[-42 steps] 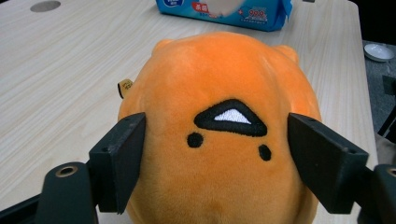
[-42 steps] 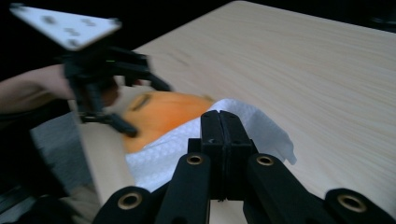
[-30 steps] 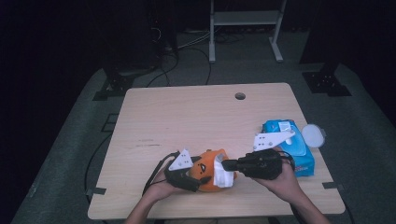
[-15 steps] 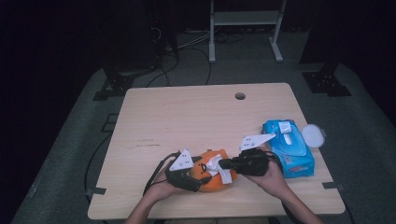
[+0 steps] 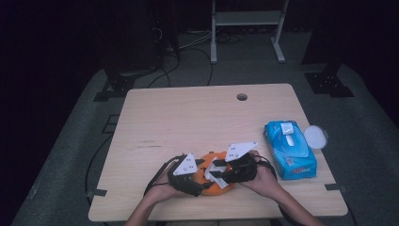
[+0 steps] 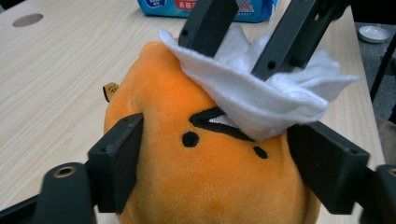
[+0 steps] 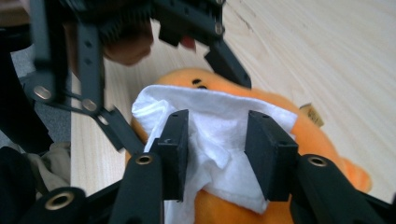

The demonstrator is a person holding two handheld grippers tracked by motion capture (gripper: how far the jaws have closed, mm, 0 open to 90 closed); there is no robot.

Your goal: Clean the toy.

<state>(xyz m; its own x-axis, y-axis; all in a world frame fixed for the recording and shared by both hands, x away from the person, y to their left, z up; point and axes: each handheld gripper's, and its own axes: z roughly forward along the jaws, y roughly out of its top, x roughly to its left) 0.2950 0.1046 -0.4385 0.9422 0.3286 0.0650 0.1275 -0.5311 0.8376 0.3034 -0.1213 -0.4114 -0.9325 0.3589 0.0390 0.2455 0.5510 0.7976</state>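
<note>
An orange plush toy [image 5: 217, 188] with a stitched black face [image 6: 210, 186] lies near the table's front edge. My left gripper [image 6: 219, 158] is shut on it, a pad against each flank, though its jaws have just been opening a little. A white tissue [image 6: 261, 98] is draped over the toy's top. My right gripper [image 7: 217, 140] comes in from the right over the toy [image 7: 317, 140]. Its jaws have just been opening and now stand apart, with the crumpled tissue [image 7: 215, 112] lying loose between them. In the high view both grippers meet over the toy, left gripper [image 5: 202, 181] and right gripper [image 5: 212, 172].
A blue tissue pack [image 5: 289, 148] lies on the wooden table [image 5: 188, 117] at the right, with a white round lid [image 5: 315, 136] past the table's right edge. A cable hole [image 5: 242, 97] sits at the far edge. Dark floor and a metal stand lie behind.
My right gripper has come down and leftward onto the toy with the tissue, and its jaws have parted. The left gripper has stayed put on the toy.
</note>
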